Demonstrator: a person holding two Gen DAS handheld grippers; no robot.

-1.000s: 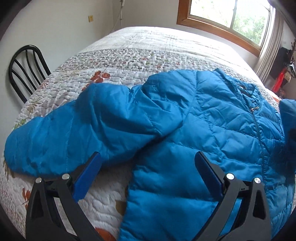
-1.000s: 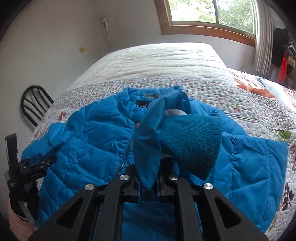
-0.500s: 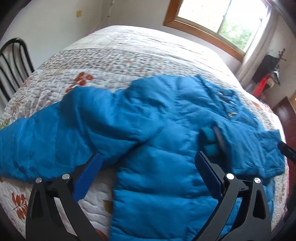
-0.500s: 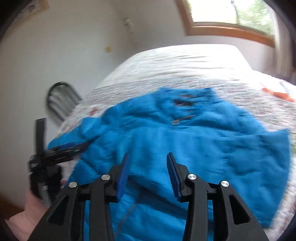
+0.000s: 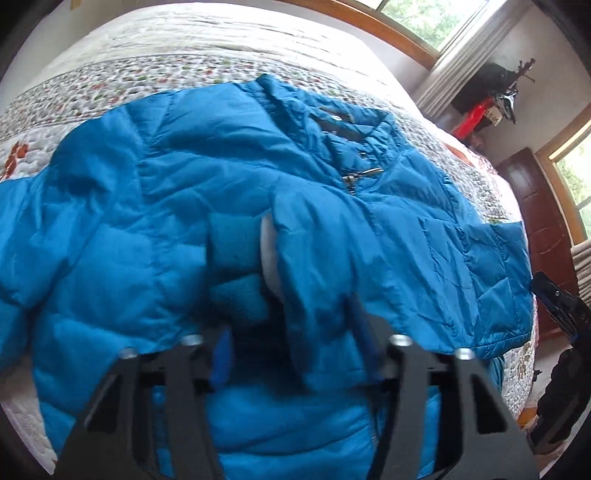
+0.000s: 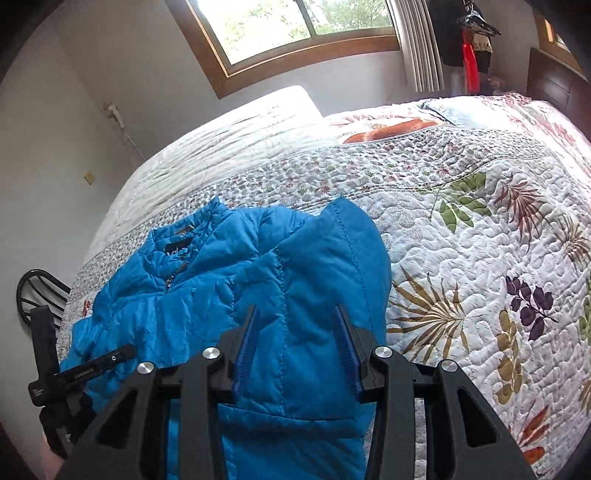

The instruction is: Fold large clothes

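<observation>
Both grippers hovered over a blue quilted puffer jacket (image 5: 207, 177) spread on a floral quilted bedspread (image 6: 461, 266). Its shiny shell was wrinkled, zipped to the collar, with one sleeve (image 5: 332, 236) folded across the chest. Only the left wrist view showed that sleeve's knit teal cuff (image 5: 232, 251) and the zipper pull (image 5: 360, 174); there the left gripper (image 5: 291, 350) had its blue-padded fingers spread, with the cuff end lying between them, though motion blur hid whether either pad touched the fabric. Only the right wrist view showed the jacket's folded right shoulder edge, a black chair (image 6: 40, 288) at the bedside, and the window (image 6: 295, 22). There the right gripper (image 6: 295, 347) stood parted, empty, above the jacket's right side, the cloth lying beneath and between its fingers.
</observation>
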